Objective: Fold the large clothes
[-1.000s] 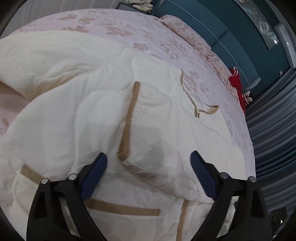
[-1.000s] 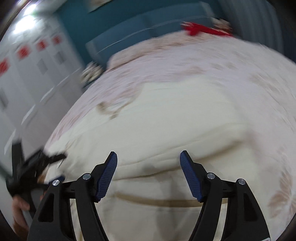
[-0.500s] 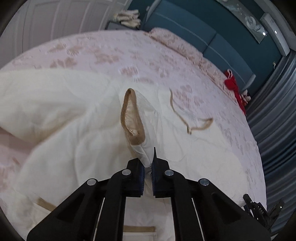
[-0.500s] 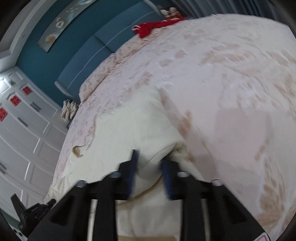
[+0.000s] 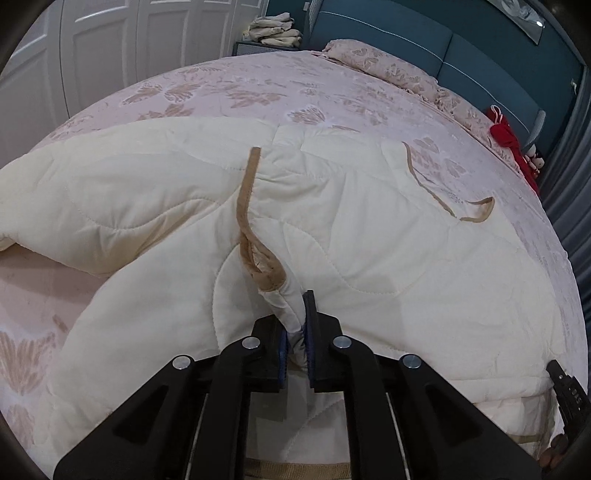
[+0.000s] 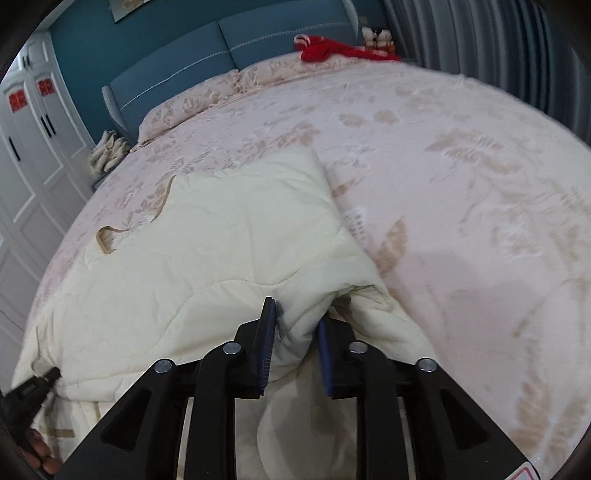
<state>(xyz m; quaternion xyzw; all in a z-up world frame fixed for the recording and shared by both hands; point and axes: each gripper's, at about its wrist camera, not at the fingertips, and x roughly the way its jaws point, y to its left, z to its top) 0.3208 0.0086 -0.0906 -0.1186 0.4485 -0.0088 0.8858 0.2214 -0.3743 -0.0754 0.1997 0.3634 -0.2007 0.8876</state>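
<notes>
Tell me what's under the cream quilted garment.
The cream quilted garment lies on the pink floral bedspread, which shows all around it. Whatever else sits beneath its folds is covered.

The quilted garment (image 5: 369, 229) lies spread on the bed (image 5: 258, 92), at its near end. Pillows (image 5: 384, 66) line the far end against the headboard (image 5: 424, 40). In the left wrist view a folded pile (image 5: 275, 31) sits beyond the bed's far left corner (on a small stand) — a red cloth (image 5: 508, 138) lies far right, by the curtain (image 5: 569, 206).
</notes>
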